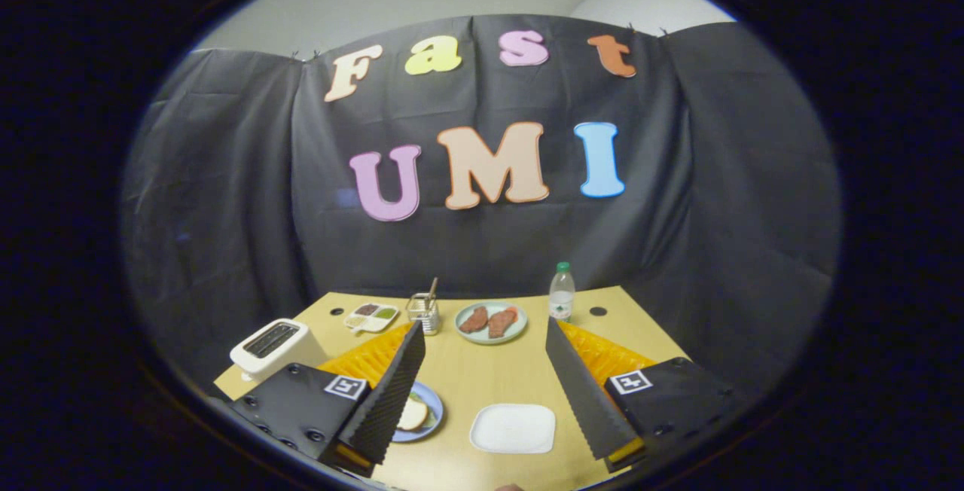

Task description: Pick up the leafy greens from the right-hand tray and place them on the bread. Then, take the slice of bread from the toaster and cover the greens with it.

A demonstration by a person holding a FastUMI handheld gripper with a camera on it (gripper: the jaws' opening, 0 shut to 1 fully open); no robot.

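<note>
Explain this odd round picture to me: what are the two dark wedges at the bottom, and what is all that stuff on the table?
The wedges are the two fingers of a hand-held gripper, a tong-like tool a person carries. The camera rides on it, looking forward. The fingers stand apart and hold nothing. Beneath them is a wooden table. Near the left finger a blue plate carries a bread slice; between the fingers lies a white plate. Further off are a white toaster, a small divided tray, a utensil holder, a plate with reddish-brown food and a water bottle.
</note>
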